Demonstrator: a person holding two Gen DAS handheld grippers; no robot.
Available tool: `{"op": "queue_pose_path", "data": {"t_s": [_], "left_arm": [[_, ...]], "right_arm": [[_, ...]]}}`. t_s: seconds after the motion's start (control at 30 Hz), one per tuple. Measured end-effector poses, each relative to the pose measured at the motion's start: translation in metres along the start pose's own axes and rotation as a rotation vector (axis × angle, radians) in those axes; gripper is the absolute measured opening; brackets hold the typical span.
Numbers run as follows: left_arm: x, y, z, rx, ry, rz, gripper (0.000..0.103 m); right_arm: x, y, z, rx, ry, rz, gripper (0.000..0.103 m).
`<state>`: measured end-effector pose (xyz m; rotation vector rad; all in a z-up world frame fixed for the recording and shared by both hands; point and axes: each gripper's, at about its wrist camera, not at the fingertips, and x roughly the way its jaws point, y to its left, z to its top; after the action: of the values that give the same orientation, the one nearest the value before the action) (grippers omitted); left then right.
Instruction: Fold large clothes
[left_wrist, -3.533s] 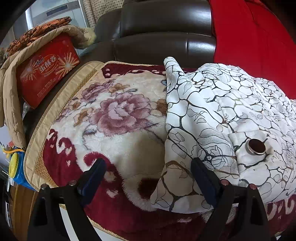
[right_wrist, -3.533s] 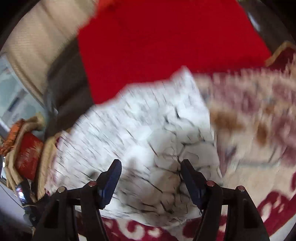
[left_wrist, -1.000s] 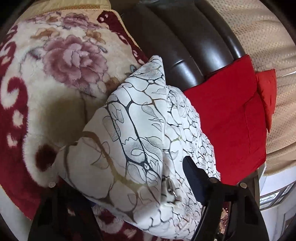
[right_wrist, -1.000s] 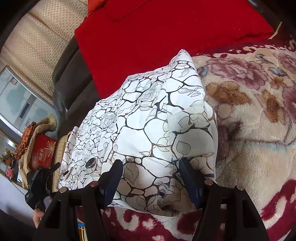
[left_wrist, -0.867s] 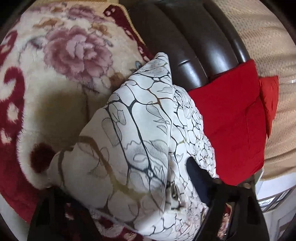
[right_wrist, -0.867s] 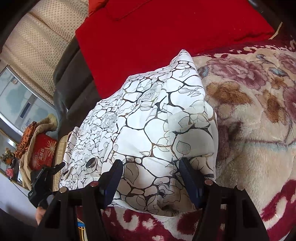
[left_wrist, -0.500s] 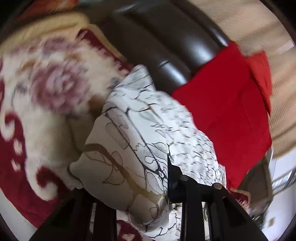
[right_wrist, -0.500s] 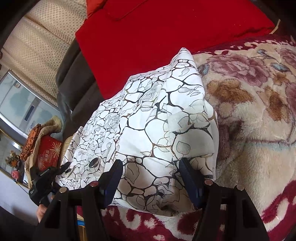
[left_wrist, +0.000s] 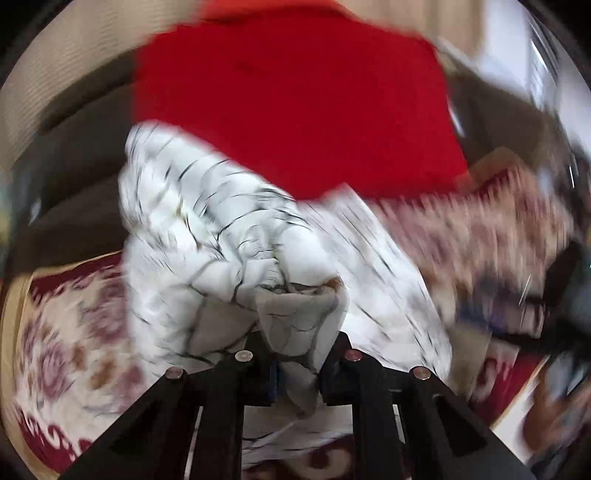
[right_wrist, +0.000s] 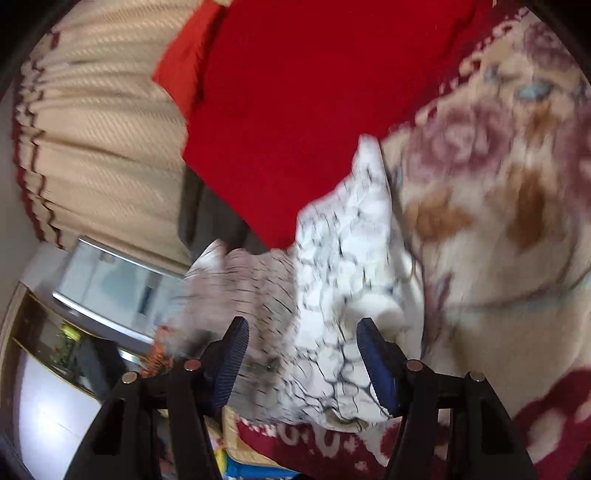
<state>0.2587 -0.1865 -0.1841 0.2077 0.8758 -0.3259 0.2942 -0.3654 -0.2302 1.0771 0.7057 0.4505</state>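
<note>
The white garment with a black crackle print lies bunched on the floral blanket. My left gripper is shut on a fold of the garment and holds it lifted; the view is blurred by motion. In the right wrist view the garment stretches up to a raised corner at the left. My right gripper is open, its blue-padded fingers on either side of the garment's near edge.
A red cloth covers the dark leather sofa back. Beige curtains hang behind. A glass cabinet stands at the left in the right wrist view. A dark blurred shape is at the right edge.
My left gripper closed on the garment's edge and swung it up and toward the right side. The garment lifted and bunched. My right gripper stayed open and shifted.
</note>
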Motion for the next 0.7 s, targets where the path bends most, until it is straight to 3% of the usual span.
{"op": "queue_pose_path", "data": {"t_s": [0.07, 0.1, 0.17, 0.23, 0.3, 0.47, 0.53, 0.57, 0.63, 0.67, 0.7], "left_arm": [[0.038, -0.018, -0.016, 0.011, 0.101, -0.028, 0.016], [0.047, -0.017, -0.023, -0.018, 0.115, -0.055, 0.016], [0.039, -0.01, -0.029, -0.047, 0.074, -0.106, 0.018], [0.022, 0.001, -0.028, -0.048, 0.057, -0.163, 0.05], [-0.005, 0.01, -0.03, -0.016, 0.022, -0.244, 0.066], [-0.079, 0.046, -0.053, 0.062, -0.125, -0.316, 0.072], [-0.094, 0.084, -0.059, 0.014, -0.181, -0.275, 0.073], [-0.097, 0.113, -0.064, -0.048, -0.207, -0.239, 0.074], [-0.092, 0.159, -0.071, -0.191, -0.213, -0.173, 0.081], [-0.078, 0.194, -0.077, -0.315, -0.198, -0.179, 0.081], [-0.064, 0.215, -0.082, -0.403, -0.168, -0.213, 0.081]], "right_arm": [[-0.008, 0.001, 0.008, 0.006, -0.003, 0.01, 0.065], [-0.013, 0.001, 0.013, -0.001, -0.003, -0.004, 0.065], [-0.018, 0.002, 0.016, -0.019, 0.002, -0.027, 0.065], [-0.021, 0.001, 0.017, -0.037, 0.009, -0.059, 0.065], [-0.022, -0.002, 0.02, -0.041, 0.019, -0.074, 0.065], [0.009, 0.018, 0.022, -0.068, 0.078, -0.061, 0.07], [0.023, 0.033, 0.025, -0.107, 0.1, -0.069, 0.072], [0.035, 0.042, 0.027, -0.126, 0.118, -0.082, 0.078], [0.061, 0.058, 0.032, -0.144, 0.145, -0.094, 0.081], [0.073, 0.065, 0.035, -0.154, 0.157, -0.096, 0.081], [0.087, 0.07, 0.038, -0.162, 0.175, -0.108, 0.089]]}}
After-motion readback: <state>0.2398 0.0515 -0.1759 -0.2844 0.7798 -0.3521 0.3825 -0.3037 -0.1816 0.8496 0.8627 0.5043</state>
